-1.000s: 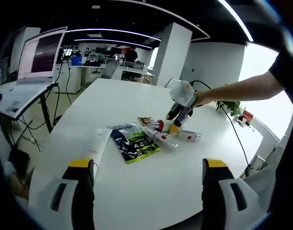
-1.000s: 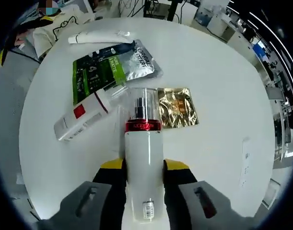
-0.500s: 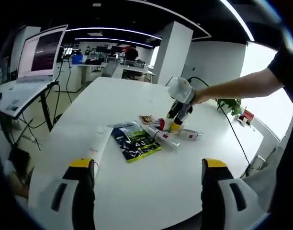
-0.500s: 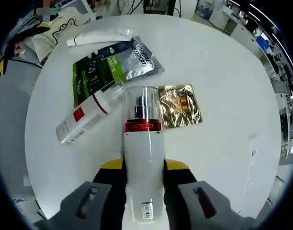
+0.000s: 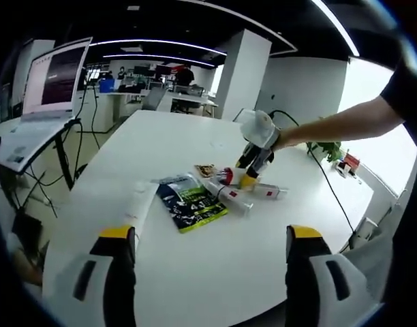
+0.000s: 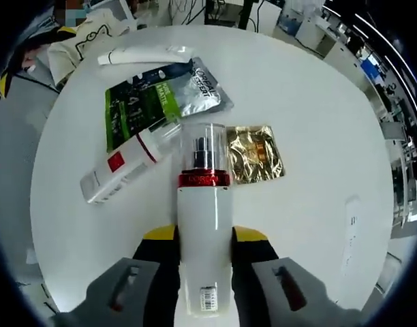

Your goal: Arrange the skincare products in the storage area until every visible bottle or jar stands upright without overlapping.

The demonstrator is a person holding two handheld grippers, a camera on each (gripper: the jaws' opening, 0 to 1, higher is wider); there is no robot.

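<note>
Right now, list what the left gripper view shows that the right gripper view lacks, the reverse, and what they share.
Left gripper view: the open left gripper, a laptop on a stand, and the person's arm carrying the right gripper.
Right gripper view: the barcode label on the gripped pump bottle, and a white tube.
Both: that pump bottle, the lying white bottle, green sachet, gold sachet, white table.

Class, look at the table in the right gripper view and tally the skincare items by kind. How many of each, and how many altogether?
Bottles: 2, one held between the right gripper's jaws, one lying on its side
Sachets: 2, green and silver, gold
Tubes: 1, white
Total: 5
</note>
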